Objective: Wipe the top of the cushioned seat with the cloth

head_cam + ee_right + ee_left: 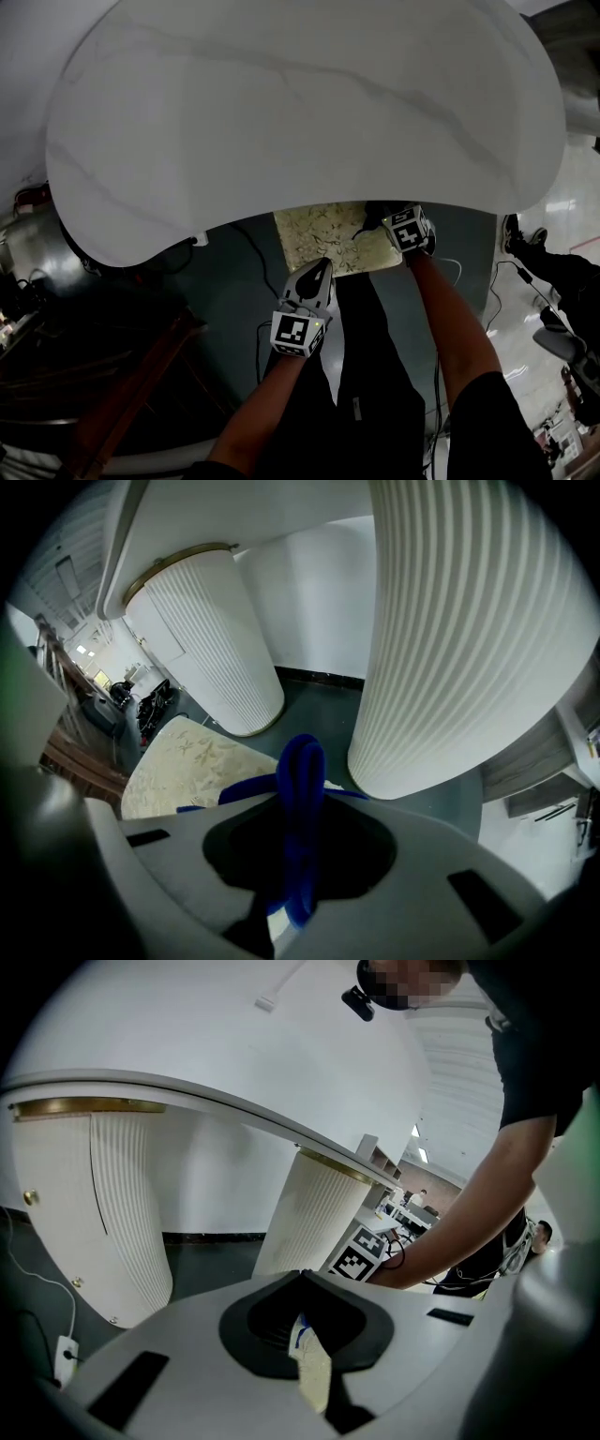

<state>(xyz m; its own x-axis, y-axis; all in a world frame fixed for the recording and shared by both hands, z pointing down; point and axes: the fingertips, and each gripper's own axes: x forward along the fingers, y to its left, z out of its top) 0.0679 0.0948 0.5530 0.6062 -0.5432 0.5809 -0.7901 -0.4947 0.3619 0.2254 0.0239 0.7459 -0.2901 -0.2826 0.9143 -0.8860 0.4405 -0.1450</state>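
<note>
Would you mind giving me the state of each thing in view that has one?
Right gripper: shut on the blue cloth.
Blue cloth: bunched, clamped between the right gripper's jaws.
Left gripper: shut, jaws together.
Cushioned seat: far part tucked under the table top, near part exposed.

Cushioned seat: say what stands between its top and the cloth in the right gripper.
Nothing visible does: the right gripper holds the blue cloth right at the cushioned seat. The white tabletop overhangs the seat's far part. The left gripper pinches a pale strip.
</note>
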